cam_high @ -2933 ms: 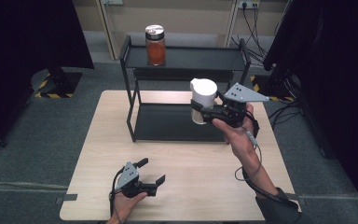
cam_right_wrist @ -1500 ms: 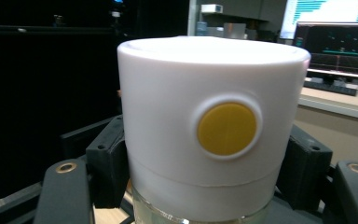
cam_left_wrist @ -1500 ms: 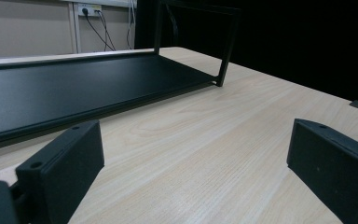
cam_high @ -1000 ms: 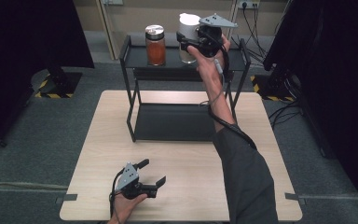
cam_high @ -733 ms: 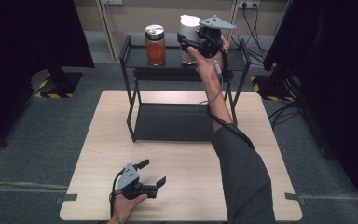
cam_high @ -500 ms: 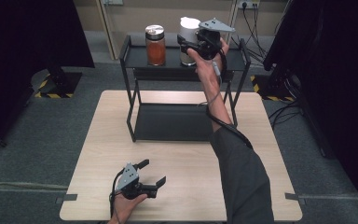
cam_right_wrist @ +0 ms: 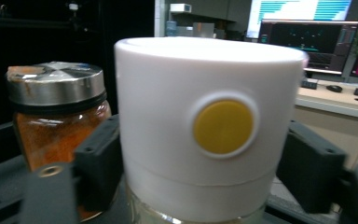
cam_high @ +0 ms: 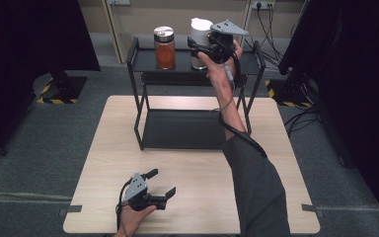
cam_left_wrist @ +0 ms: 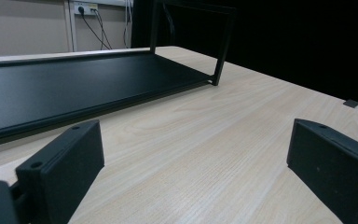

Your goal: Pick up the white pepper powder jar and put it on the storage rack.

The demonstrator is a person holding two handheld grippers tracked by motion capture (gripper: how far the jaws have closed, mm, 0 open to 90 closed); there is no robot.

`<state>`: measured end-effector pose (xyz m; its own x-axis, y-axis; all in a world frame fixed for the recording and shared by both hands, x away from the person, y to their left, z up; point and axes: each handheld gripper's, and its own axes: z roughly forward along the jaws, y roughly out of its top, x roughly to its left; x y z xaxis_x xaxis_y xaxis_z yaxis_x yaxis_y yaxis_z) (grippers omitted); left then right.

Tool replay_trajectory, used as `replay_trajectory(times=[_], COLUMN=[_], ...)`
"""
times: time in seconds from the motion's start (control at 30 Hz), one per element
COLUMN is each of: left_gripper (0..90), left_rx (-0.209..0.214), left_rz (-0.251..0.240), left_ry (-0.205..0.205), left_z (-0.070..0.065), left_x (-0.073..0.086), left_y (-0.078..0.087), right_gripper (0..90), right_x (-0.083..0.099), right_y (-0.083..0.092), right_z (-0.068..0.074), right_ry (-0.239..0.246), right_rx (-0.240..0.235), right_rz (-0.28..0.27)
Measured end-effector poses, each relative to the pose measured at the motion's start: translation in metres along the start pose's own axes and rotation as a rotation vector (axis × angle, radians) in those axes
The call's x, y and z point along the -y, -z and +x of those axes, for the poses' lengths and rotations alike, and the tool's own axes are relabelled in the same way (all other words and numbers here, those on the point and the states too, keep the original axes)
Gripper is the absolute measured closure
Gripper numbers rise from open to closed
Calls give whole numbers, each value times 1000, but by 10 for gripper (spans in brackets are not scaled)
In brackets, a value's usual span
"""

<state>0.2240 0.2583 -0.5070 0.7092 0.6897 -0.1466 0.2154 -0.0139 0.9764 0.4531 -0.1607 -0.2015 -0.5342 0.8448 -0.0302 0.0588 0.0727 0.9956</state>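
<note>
Carried up from table level, the white-lidded jar [cam_high: 200, 42] now stands on the rack's top shelf [cam_high: 246, 63] beside the orange jar [cam_high: 165, 47]. Right gripper [cam_high: 195, 47] has just been opening around it, one pad clear; left gripper [cam_high: 161, 183] rests open on the table [cam_high: 103, 163].

In the right gripper view, the white-lidded glass jar with a round yellow dot [cam_right_wrist: 200, 135] between the jaws is cut off below, so its base is unseen. Whether the pads press its sides cannot be told. The orange-filled glass jar with a metal lid [cam_right_wrist: 58, 116] is partly hidden behind the left-hand jaw.
</note>
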Motion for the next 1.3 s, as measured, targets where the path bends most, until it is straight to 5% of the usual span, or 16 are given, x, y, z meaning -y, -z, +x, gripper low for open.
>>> replay_trajectory(times=[0.27,1.3], left_gripper=[31,30], left_rx=[-2,-24], left_rz=[0,-4], left_ry=[-2,-4], left_z=[0,-1], left_x=[0,1], left_y=[0,1], right_gripper=[33,4], right_x=[0,22], right_y=[7,75], right_z=[-4,-32], right_ry=[-29,-17], right_rx=[-5,-125], right_rz=[0,-39])
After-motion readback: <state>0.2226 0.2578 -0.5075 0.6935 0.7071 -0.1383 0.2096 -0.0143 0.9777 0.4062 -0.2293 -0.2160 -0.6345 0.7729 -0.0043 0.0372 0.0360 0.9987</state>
